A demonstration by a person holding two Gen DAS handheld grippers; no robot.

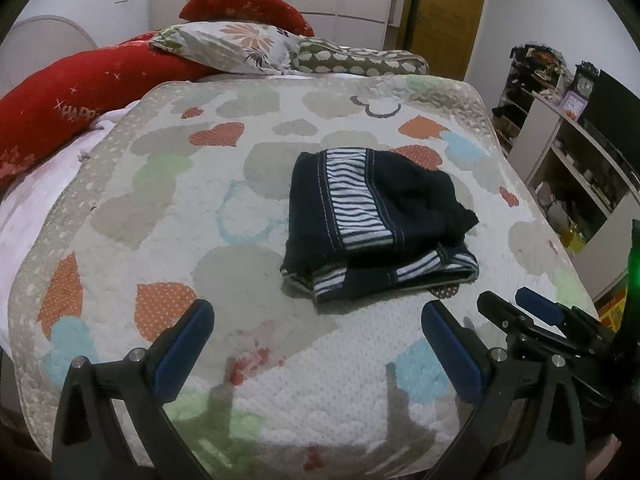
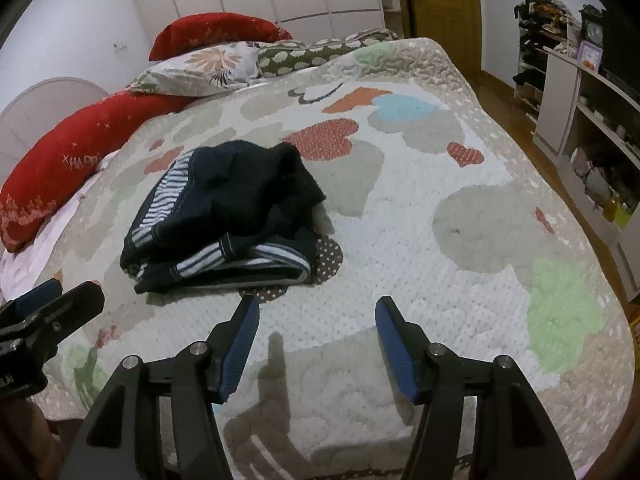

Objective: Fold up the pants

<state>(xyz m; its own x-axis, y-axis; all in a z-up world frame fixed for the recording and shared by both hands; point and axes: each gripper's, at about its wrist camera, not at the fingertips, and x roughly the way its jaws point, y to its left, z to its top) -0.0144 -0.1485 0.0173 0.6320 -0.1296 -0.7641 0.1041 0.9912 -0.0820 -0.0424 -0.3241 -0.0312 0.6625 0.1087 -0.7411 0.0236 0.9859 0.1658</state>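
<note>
Spread over the bed, a heart-patterned quilt (image 1: 240,208) carries the pants (image 1: 376,224), a dark, stripe-trimmed bundle lying near its middle. They look soft, light and limp, so a pinch at the near layered hem seems safest. Both the left gripper (image 1: 318,322) and right gripper (image 2: 316,312) hover just short of them, jaws wide, holding nothing. Bare quilt surrounds the bundle; pillows (image 1: 224,44) sit well behind.
</note>
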